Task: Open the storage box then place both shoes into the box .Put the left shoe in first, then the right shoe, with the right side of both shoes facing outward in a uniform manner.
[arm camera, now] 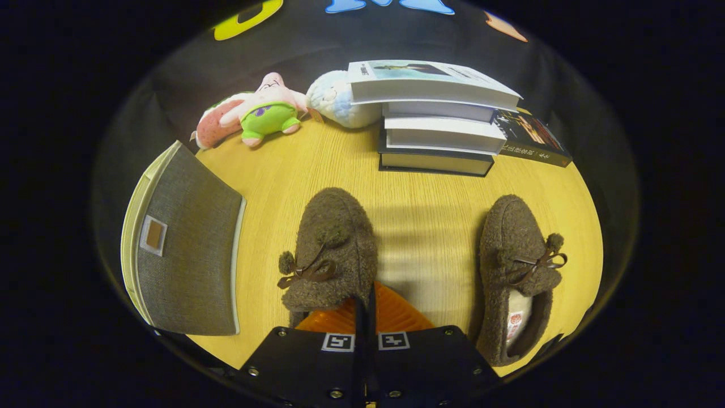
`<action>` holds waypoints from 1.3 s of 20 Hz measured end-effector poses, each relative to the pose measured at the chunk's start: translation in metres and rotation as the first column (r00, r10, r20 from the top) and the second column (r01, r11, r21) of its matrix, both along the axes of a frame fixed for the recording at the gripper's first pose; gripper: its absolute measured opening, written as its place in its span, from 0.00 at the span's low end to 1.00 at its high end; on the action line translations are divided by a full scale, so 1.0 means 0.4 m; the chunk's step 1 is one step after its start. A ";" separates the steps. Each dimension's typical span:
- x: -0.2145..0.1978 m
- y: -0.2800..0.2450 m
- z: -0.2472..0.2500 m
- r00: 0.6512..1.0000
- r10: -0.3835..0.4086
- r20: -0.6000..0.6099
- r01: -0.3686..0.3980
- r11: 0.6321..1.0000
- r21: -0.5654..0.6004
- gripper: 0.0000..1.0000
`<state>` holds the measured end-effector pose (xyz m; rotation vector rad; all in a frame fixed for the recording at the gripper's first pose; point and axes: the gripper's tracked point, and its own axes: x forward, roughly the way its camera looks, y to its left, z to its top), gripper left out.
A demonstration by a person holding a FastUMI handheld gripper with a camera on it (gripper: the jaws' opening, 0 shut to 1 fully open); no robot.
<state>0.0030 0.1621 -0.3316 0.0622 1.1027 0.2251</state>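
Gripper view: the gripper (pixel 365 317) has its fingers pressed together with barely a slit between them, and nothing looks caught in there. The tips sit right at the heel end of the nearer brown fuzzy shoe (pixel 331 255), maybe touching its collar, but it's hard to call that a grip. That shoe points away from the fingers, toe toward the book stack (pixel 439 122), bow and pompoms hanging off its left flank.

The second shoe (pixel 518 275) lies to the right, well apart from the first, also toe-away, with its opening and insole label showing. Which is the left shoe can't be told for sure from here.

The storage box (pixel 184 258) sits off to the left on the wooden table (pixel 419 221), grey fabric lid still flat on top, so it reads as closed. The opening step hasn't happened yet, so the closed fingers at the shoe probably aren't doing much there.

Room-wise: there's a clear strip of table between the box and the near shoe, plus a wide bare lane between the two shoes. The plush toys (pixel 255 110) and books are pushed against the back, out of the way. The box sits close to the table's left edge, so flipping the lid could nudge it off that side.
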 end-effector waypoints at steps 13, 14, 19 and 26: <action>0.033 0.092 0.349 0.993 -0.041 0.112 0.023 0.988 0.152 0.01; 0.035 0.113 0.379 0.992 -0.033 0.124 0.012 0.987 0.163 0.01; 0.039 0.280 0.534 0.979 0.039 0.198 -0.085 0.969 0.233 0.01; 0.010 0.562 0.515 0.978 0.151 0.144 -0.185 0.947 0.264 0.01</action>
